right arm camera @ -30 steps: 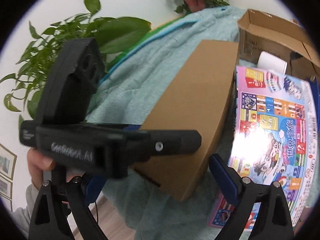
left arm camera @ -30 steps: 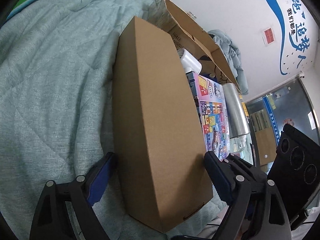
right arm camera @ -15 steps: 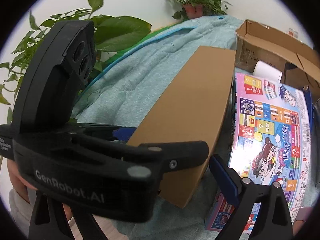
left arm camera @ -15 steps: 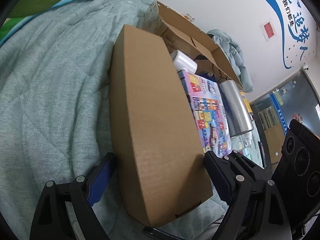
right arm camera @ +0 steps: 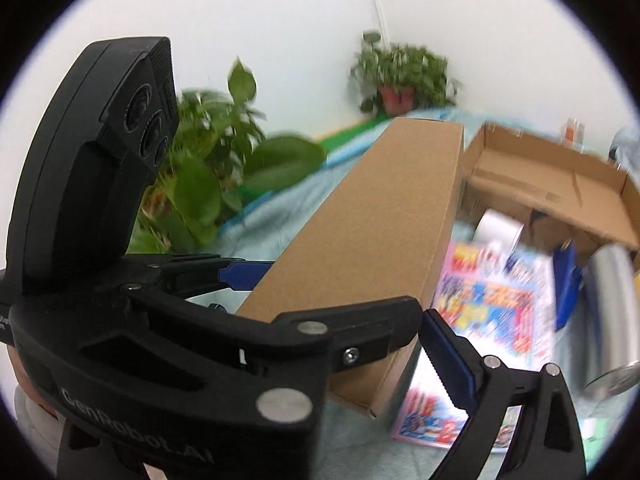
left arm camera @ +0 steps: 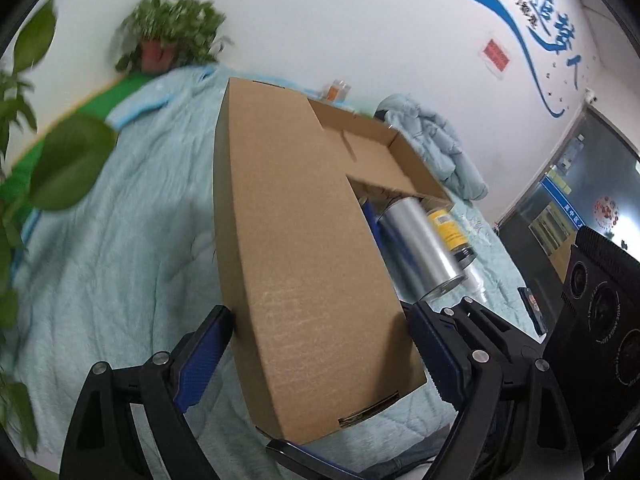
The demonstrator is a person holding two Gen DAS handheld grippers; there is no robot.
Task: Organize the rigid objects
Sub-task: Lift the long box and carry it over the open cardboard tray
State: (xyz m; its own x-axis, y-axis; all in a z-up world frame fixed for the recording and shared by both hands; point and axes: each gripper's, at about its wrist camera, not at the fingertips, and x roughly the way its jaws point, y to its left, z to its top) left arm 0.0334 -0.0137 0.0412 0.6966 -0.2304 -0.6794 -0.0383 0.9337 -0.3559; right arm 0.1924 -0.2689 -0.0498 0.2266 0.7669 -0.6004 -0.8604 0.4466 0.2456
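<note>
A long closed brown cardboard box [left arm camera: 304,248] is held tilted, its far end raised above the teal quilt; it also shows in the right wrist view [right arm camera: 372,232]. My left gripper [left arm camera: 320,344] is shut on the box's near end, one blue pad on each side. It shows side-on in the right wrist view [right arm camera: 320,292]. My right gripper [right arm camera: 256,364] is wide open beside the box; only its right finger [right arm camera: 452,356] shows, the left is hidden behind my left gripper. A colourful board-game box [right arm camera: 492,312] lies flat on the quilt to the right.
An open cardboard carton [left arm camera: 384,160] [right arm camera: 552,184] lies beyond. A silver cylinder [left arm camera: 420,248] [right arm camera: 608,308], a yellow-labelled jar [left arm camera: 448,228], a white roll [right arm camera: 500,228] and a blue item [right arm camera: 564,280] lie near it. Potted plants [right arm camera: 400,76] stand by the wall. The teal quilt [left arm camera: 120,216] covers the surface.
My left gripper has lifted and tilted the brown box, its far end rising over the carton. Both views swung upward toward the wall and plants.
</note>
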